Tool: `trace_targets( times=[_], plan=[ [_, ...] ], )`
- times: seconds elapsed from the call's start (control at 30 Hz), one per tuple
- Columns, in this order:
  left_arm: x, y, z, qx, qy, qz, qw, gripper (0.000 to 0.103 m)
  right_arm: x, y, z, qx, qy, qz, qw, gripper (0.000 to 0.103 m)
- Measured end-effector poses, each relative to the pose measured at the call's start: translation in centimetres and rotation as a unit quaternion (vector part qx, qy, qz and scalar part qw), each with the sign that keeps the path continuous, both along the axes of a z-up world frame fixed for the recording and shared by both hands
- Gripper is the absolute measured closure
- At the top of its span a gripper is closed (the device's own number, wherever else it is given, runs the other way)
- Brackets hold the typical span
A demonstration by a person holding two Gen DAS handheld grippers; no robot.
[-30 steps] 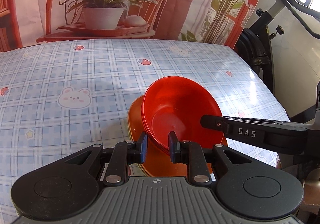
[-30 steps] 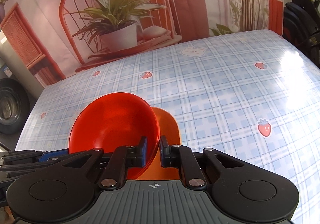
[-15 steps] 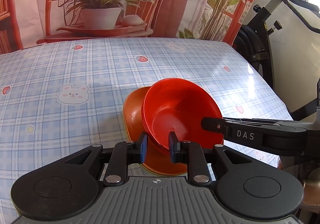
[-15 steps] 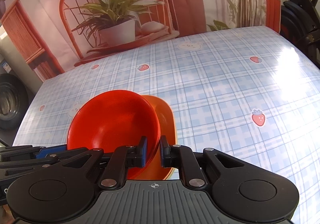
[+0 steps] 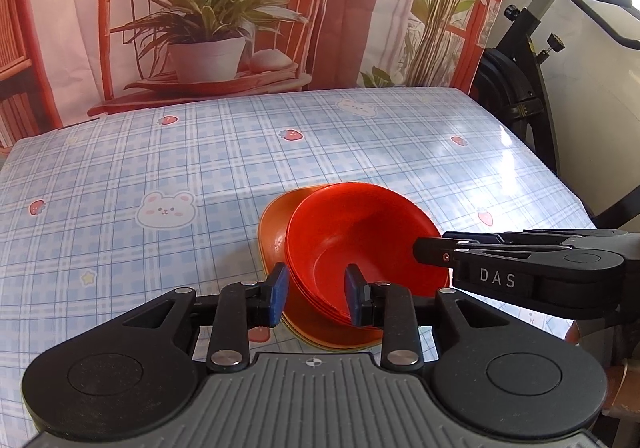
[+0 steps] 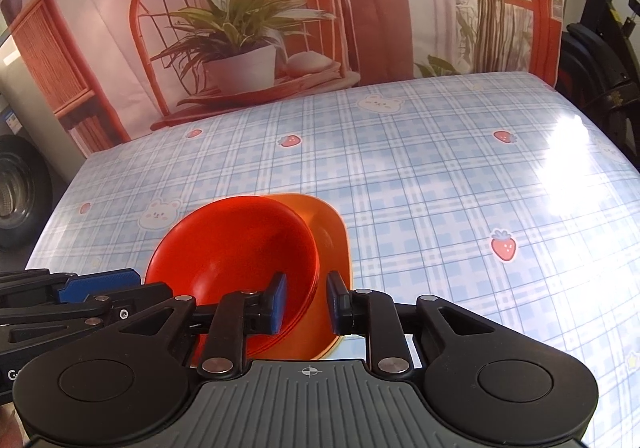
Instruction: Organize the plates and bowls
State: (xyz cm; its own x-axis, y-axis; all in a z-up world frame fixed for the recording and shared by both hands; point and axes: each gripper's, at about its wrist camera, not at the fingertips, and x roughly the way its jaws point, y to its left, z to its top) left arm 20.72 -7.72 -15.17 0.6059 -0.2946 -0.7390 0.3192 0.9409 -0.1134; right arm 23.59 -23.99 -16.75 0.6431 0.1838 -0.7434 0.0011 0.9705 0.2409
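The left gripper (image 5: 316, 294) is standing with its blue pads (image 5: 277, 294) spread apart, straddling the near rim of the red bowls (image 5: 356, 236); neither pad looks pressed against the rim. The right gripper (image 6: 306, 300) is likewise spread, its pads sitting either side of the bowls' rim on the opposite side, with a gap showing between pad and rim. In the left wrist view the right gripper is reaching in from the right, its tips level with the bowls' right edge.

The red bowls (image 6: 236, 244) are sitting nested in a small stack, several rims showing one under another, and the stack is resting tilted on the orange plate (image 5: 274, 232). The plate (image 6: 330, 236) is poking out from under the bowls on their far side, lying flat on the table (image 5: 160, 168).

The table is wearing a blue checked cloth with bear and strawberry prints; one bear (image 5: 165, 209) is lying left of the bowls, a strawberry (image 6: 503, 245) right of them. Behind the table, a backdrop (image 5: 208, 16) picturing a potted plant on a red chair is hanging, and an exercise bike (image 5: 528, 60) is standing off to the right of it.
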Motion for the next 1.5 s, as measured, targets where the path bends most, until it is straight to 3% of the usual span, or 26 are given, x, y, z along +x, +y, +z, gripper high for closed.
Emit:
trace_targets(
  times=[0.27,0.37,0.63,0.77,0.87,1.0,1.17,1.5],
  plan=[
    [-1.4,0.7,2.8,0.008,-0.036,0.028,0.9989,0.061,-1.4,0.0,3.4,-0.035,-0.036,0.012,0.999,0.070],
    [-2.6,1.2,4.5,0.017,-0.063,0.037,0.9972,0.056,-2.3,-0.1,5.1,-0.045,-0.054,0.017,0.997,0.058],
    [-6.6,2.6,9.7,0.035,-0.138,0.075,0.9870,0.026,-5.9,-1.0,10.5,-0.035,-0.104,0.020,0.994,0.029],
    [-9.1,2.7,12.3,0.054,-0.179,0.091,0.9781,0.021,-8.2,-1.3,13.4,-0.036,-0.135,0.019,0.990,0.007],
    [-10.9,2.5,14.3,0.063,-0.207,0.102,0.9710,0.019,-10.1,-1.3,15.6,-0.042,-0.161,0.022,0.986,0.002],
    [-13.5,2.2,16.7,0.062,-0.247,0.106,0.9611,0.012,-12.6,-1.7,18.2,-0.046,-0.197,0.002,0.979,0.000],
    [-15.8,2.3,19.0,0.038,-0.263,0.105,0.9582,0.012,-15.0,-2.5,20.6,-0.042,-0.226,-0.014,0.973,0.000],
    [-19.2,1.8,21.3,0.037,-0.303,0.109,0.9459,0.009,-17.8,-2.9,23.3,-0.043,-0.251,-0.022,0.967,0.000]
  ],
)
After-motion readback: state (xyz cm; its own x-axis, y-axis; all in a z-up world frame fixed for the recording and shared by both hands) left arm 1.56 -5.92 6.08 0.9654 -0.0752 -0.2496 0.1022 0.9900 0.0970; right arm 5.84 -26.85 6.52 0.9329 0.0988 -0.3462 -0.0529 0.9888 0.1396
